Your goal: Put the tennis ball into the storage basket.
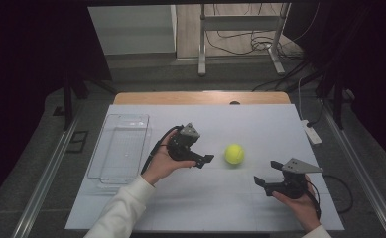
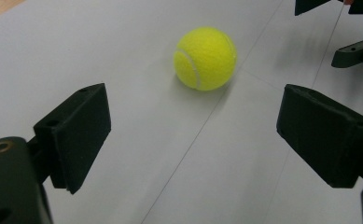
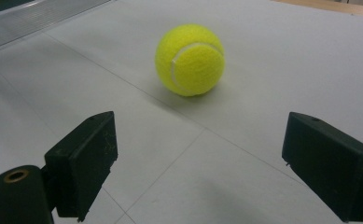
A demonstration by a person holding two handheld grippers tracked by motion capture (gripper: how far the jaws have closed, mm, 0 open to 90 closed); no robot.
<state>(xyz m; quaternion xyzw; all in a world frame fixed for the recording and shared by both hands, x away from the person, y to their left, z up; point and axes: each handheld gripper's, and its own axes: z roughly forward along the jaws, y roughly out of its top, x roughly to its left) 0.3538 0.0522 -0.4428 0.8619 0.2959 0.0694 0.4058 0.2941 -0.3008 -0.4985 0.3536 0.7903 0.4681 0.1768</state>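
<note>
White tabletop (image 1: 240, 129) lies open around the tennis ball (image 1: 234, 153), both grippers' jaws spread wide, empty.

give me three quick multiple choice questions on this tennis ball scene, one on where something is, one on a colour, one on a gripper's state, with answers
1. Where does the tennis ball lie?
A. on the table between the two grippers
B. inside the clear tray
C. in the right gripper's jaws

2. What colour is the ball?
A. orange
B. yellow-green
C. white

3. How do the left gripper jaws stand?
A. shut on the ball
B. shut on nothing
C. open, with the ball ahead of them

Answers:
1 A, the high view shows it on the white table cover, with the left gripper to its left and the right gripper to its right, while the clear tray holds nothing.
2 B, it shows yellow-green in each view.
3 C, the left gripper view shows both jaws wide apart with the ball beyond them.
</note>
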